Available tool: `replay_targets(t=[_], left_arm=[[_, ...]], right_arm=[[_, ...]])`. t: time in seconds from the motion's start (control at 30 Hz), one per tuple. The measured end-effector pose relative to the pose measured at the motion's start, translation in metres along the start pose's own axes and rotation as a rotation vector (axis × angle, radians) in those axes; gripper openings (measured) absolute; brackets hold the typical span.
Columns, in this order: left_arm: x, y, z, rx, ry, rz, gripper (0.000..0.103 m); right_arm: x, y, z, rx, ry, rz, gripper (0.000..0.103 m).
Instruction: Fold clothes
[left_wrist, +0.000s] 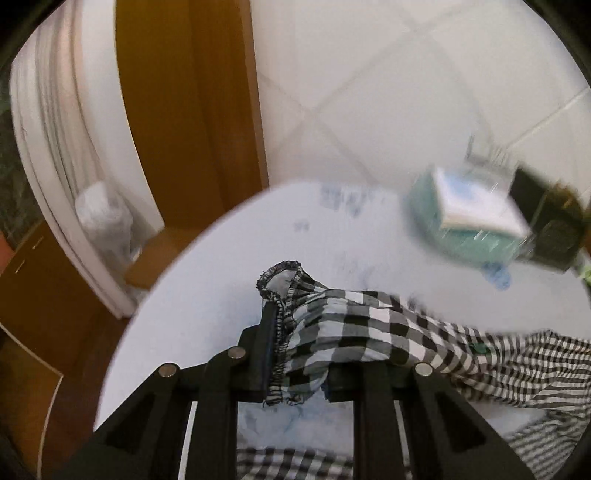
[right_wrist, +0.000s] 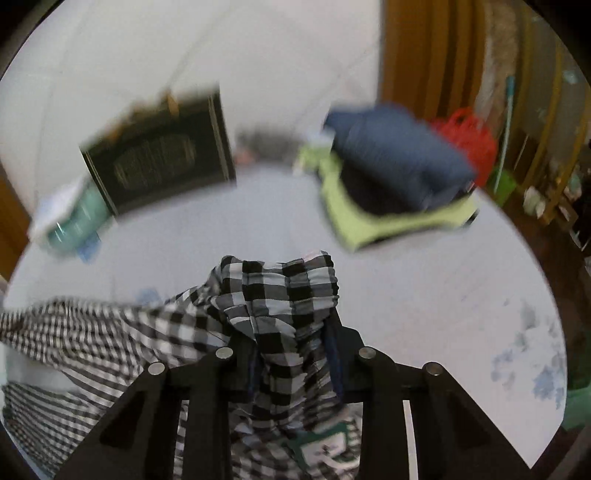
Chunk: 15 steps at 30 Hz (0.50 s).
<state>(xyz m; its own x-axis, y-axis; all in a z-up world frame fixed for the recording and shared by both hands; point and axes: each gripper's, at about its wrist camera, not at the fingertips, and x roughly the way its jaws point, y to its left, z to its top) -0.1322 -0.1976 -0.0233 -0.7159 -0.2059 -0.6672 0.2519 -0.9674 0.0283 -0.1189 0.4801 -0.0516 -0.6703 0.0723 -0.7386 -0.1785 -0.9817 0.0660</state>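
Note:
A black-and-white checked garment (left_wrist: 354, 332) hangs stretched between my two grippers above a white table (left_wrist: 207, 280). My left gripper (left_wrist: 295, 350) is shut on one bunched, hemmed end of it, and the cloth runs off to the right. My right gripper (right_wrist: 291, 354) is shut on the other bunched end (right_wrist: 280, 295), and the cloth trails down and to the left. A green-and-white label (right_wrist: 325, 446) shows on the cloth below the right gripper. Both views are blurred by motion.
A dark book (right_wrist: 159, 158) and a teal box (left_wrist: 469, 218) sit at the table's far side. A stack of folded clothes, blue (right_wrist: 399, 158) on lime green (right_wrist: 384, 218), lies at the far right. A wooden door (left_wrist: 188, 110) and white tiled floor lie beyond.

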Motion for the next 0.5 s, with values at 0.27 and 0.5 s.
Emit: replay_targets(t=[0.27,0.5], left_arm=[[-0.032,0.036,0.033,-0.081,-0.005,-0.042,0.020],[0.090,0.018,0.041,-0.172,0.152,0.024,0.057]], right_arm=[[-0.031,-0.035,0.028,0.086,-0.085,0.081,0.028],[0.067,-0.006,0.054,0.124,-0.015,0.072,0.047]])
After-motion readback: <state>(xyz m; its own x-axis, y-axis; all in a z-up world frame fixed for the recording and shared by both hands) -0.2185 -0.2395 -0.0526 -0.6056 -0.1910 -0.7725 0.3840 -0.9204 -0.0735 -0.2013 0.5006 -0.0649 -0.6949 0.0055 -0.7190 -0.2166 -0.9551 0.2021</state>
